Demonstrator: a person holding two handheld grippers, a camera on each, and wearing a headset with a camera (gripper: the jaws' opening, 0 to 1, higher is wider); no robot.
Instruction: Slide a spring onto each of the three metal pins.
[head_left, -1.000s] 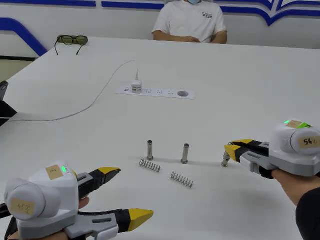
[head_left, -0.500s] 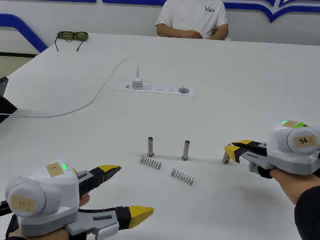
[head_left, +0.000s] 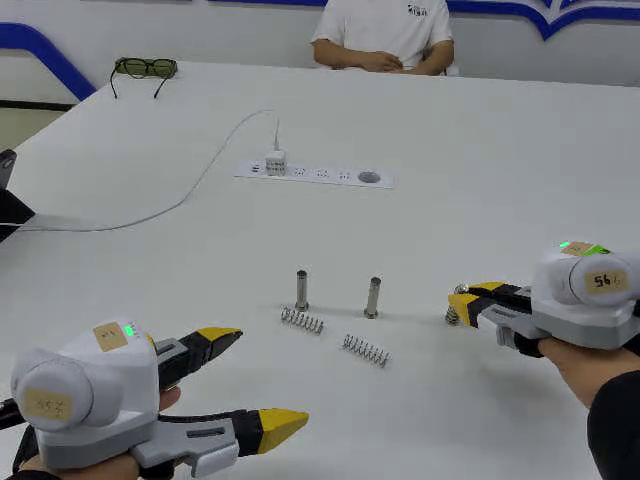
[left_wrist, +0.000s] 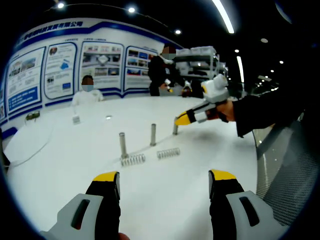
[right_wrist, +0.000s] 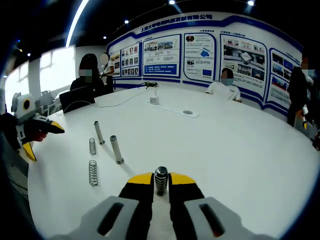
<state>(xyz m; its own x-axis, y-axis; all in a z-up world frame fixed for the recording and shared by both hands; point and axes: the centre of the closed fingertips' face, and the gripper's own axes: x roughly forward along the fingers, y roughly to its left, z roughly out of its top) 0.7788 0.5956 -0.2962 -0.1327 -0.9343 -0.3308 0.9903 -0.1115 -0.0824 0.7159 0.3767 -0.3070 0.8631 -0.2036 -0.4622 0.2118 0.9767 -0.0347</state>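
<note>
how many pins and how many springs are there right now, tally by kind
pins: 3
springs: 3
total: 6

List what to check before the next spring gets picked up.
1. Right gripper jaws shut on the coiled metal spring around the short steel pin: ok.
2. That spring seated down to the pin's base: cannot tell, the jaws hide it.
3. Two bare steel pins standing upright: ok.
4. Two loose coiled springs lying on the white table in front of those pins: ok.
5. Left gripper jaws open with nothing between them: ok.
</note>
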